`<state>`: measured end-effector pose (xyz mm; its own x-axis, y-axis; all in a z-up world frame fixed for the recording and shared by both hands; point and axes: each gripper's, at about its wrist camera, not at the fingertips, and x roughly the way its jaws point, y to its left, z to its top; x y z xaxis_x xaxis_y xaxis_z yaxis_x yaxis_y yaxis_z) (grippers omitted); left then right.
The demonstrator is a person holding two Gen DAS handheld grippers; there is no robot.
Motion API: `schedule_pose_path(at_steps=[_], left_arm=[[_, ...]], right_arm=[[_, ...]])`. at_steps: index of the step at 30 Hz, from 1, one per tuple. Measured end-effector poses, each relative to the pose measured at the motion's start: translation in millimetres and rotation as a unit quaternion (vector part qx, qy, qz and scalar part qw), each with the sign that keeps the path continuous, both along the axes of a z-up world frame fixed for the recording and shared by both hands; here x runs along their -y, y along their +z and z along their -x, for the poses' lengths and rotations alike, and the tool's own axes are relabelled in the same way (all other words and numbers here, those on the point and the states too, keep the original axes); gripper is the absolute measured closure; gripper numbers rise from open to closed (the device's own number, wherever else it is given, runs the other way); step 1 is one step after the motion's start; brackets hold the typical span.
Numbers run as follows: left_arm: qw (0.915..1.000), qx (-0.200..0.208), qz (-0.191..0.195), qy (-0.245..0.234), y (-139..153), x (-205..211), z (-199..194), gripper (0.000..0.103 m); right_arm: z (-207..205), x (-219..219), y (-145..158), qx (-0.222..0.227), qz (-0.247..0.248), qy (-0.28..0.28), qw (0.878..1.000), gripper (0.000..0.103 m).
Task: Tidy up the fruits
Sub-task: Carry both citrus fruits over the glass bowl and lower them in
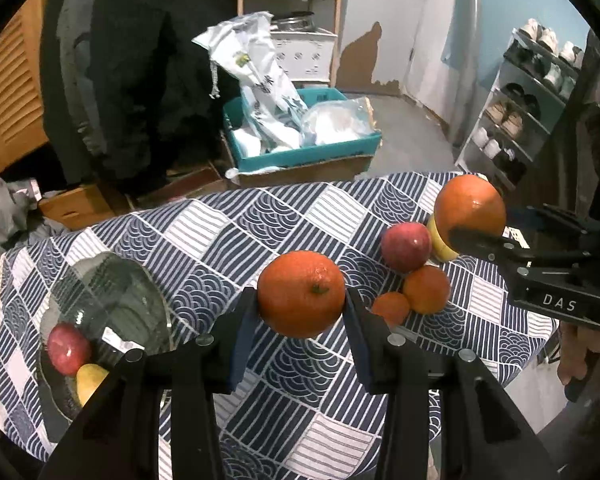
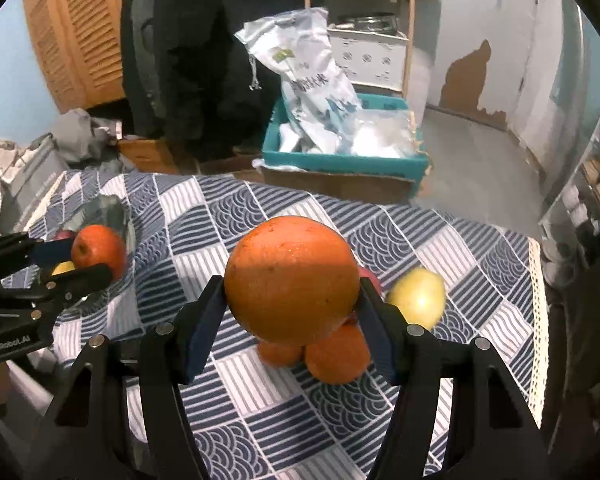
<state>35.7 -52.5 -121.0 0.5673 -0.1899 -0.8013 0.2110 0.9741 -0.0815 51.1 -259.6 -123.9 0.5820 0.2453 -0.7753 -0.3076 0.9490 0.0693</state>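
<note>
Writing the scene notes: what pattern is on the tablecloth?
Navy and white patchwork squares of wave arcs and stripes on the tablecloth, clearest in the left wrist view.

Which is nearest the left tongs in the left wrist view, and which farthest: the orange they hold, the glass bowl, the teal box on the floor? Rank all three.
1. The orange, gripped in the left tongs.
2. The glass bowl, on the table at lower left.
3. The teal box, on the floor beyond the table.

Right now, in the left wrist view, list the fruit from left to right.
Red apple on the glass plate → orange held in the left gripper → red apple on the cloth → large orange held in the right gripper.
</note>
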Motion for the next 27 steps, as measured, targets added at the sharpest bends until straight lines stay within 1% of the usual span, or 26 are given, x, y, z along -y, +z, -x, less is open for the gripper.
schedule_pose_path(at_steps=[8, 14, 23, 27], left_arm=[[0.9996, 0.009, 0.004, 0.025, 6.1, -24.7, 4.6, 0.059], [0.9990, 0.009, 0.004, 0.043, 3.2, -44.8, 5.4, 0.059], [0.9971, 0.003, 0.009, 0.076, -3.3, -77.6, 6.6, 0.059], [0.9955, -0.001, 0.010, 0.094, -7.7, -94.1, 6.2, 0.059]], right_arm=[[-3.4, -28.5, 8.8, 0.009, -0.004, 0.023, 1.000, 0.038], [-7.9, -56.1, 11.1, 0.009, -0.008, 0.046, 0.999, 0.038], [-17.2, -100.6, 6.9, 0.003, -0.013, 0.080, 0.997, 0.038], [-23.8, -120.7, 2.1, -0.006, -0.018, 0.094, 0.995, 0.038]])
